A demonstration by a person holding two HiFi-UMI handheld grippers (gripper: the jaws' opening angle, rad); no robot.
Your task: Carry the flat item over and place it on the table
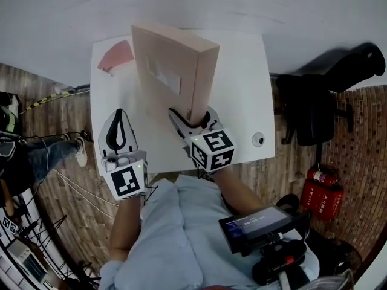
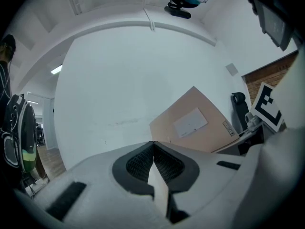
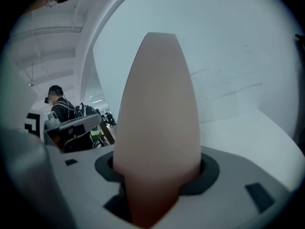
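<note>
In the head view the right tongs (image 1: 195, 118) are clamping the near bottom edge of the flat box (image 1: 172, 65), which is standing upright on its narrow side and rising away from them over the white table (image 1: 242, 89). Gripping low on one edge is probably leaving the broad face free to be tipped down flat. Whether the bottom edge is touching the table I cannot tell. The left tongs (image 1: 119, 115) are hovering just beside the right pair, pressed together with nothing in them, likely waiting to steady the box. A pink sheet (image 1: 115, 56) is lying on the table beyond the left tongs, clear of the box. In the left gripper view the left tongs (image 2: 153, 147) are showing their ribbed pads meeting at the tips, and the flat box (image 2: 195, 123) is leaning ahead and to their right, its label facing them. In the right gripper view the right tongs (image 3: 157, 168) are pinching the flat box (image 3: 157, 118) edge-on, so it is filling the gap and towering straight ahead.
</note>
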